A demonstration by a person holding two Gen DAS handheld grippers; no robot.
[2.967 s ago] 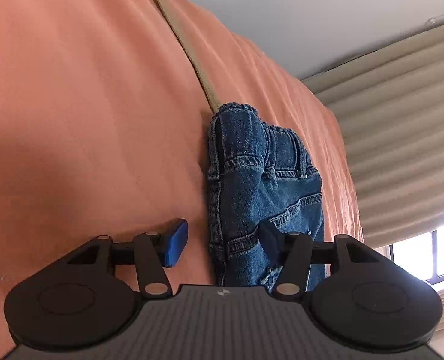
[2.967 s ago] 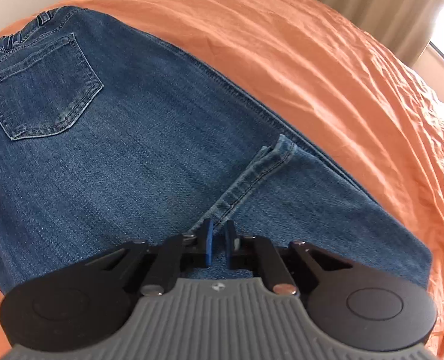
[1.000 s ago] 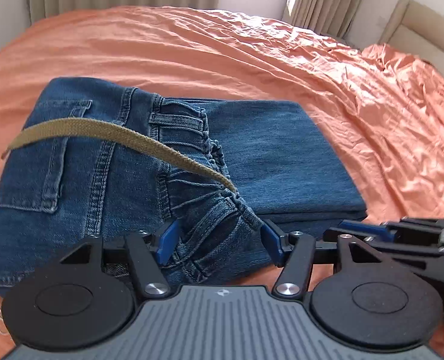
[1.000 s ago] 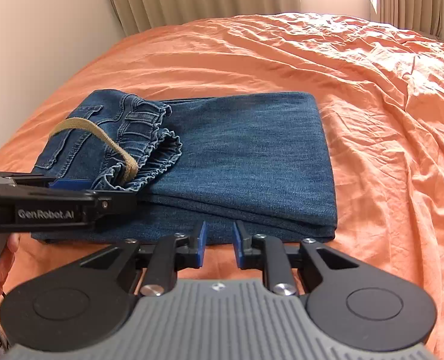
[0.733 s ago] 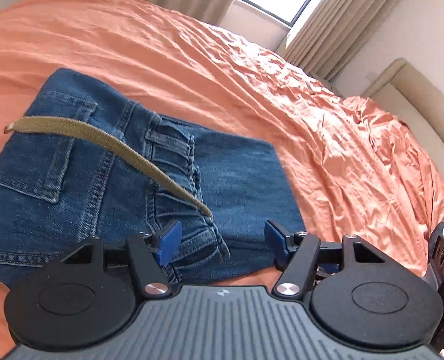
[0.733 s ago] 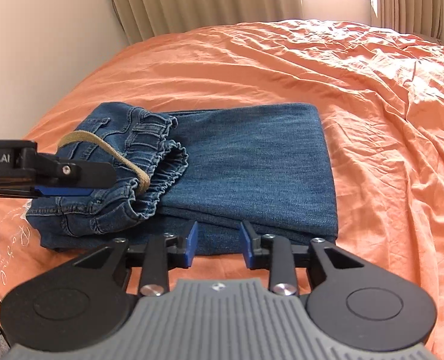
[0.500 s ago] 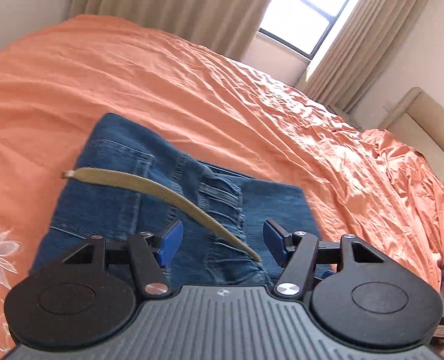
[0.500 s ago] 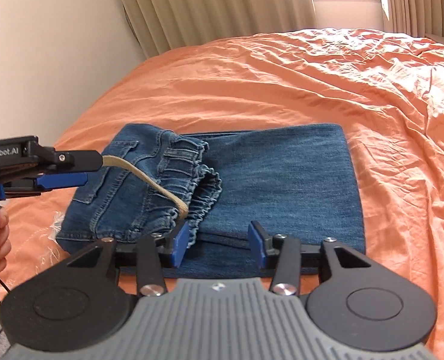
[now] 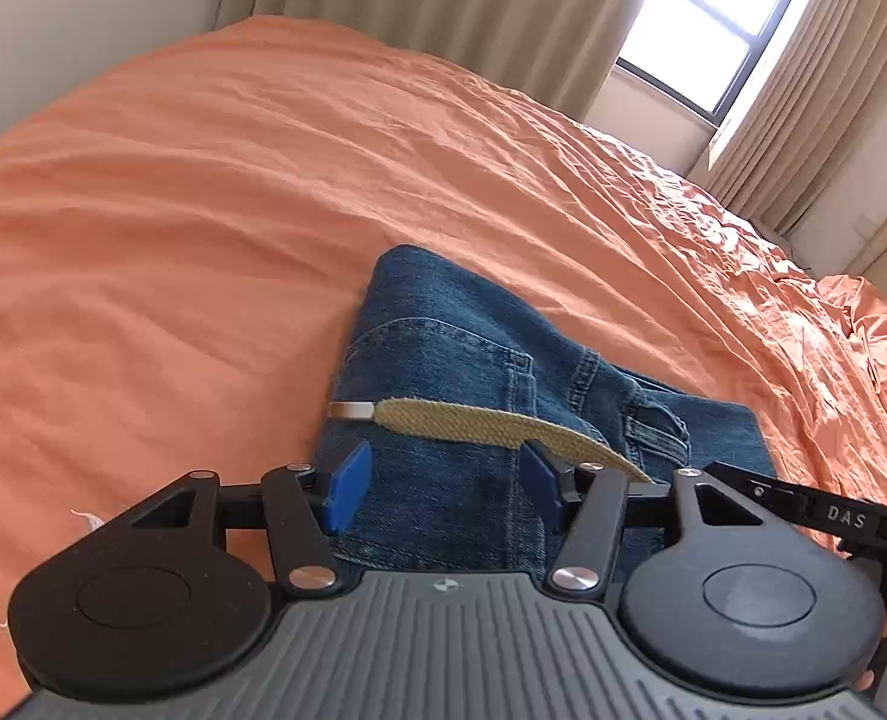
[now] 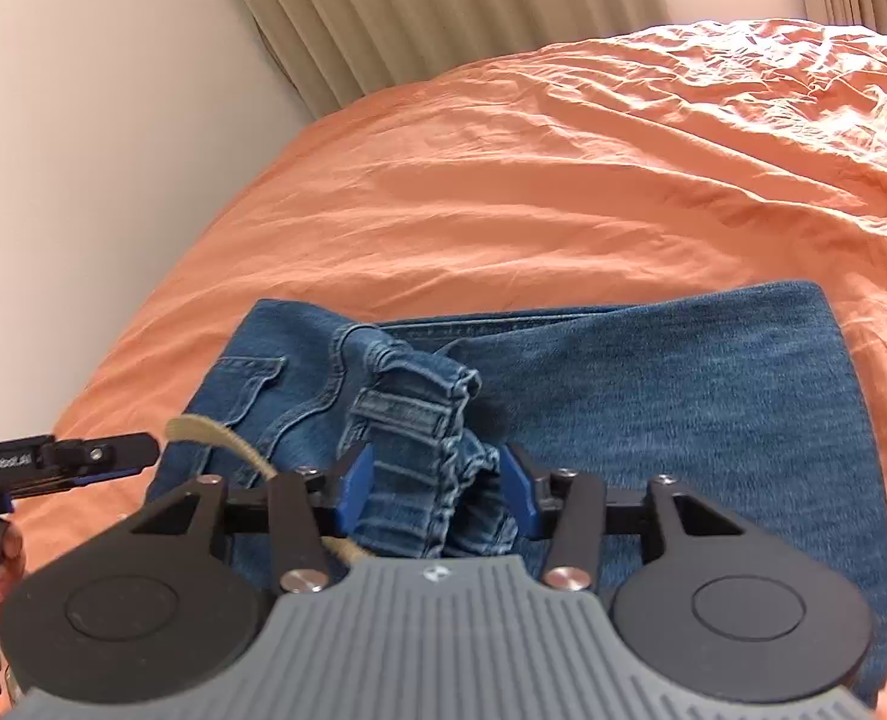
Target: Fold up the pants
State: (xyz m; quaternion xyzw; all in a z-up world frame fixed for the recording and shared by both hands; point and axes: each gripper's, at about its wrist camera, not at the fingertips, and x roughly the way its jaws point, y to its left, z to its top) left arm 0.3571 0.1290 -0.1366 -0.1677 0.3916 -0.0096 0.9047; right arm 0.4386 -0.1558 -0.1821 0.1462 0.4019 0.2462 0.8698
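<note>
1. We find the folded blue denim pants (image 10: 653, 396) lying on the orange bedsheet (image 10: 563, 180).
2. Our left gripper (image 9: 440, 483) and right gripper (image 10: 437, 486) gape, gripping nothing.
3. Risk: the right gripper straddles the bunched elastic waistband (image 10: 419, 414); closing there could drag the fold apart.
4. Risk: the tan woven drawstring (image 9: 479, 423) could snag a finger.

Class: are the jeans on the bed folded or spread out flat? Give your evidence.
Folded. The jeans form a compact layered rectangle on the orange bed, with the bunched waistband lying on top.

Folded blue denim pants (image 10: 653, 396) lie flat on bed, waistband bunched up, tan drawstring (image 9: 491, 423) draped across.
</note>
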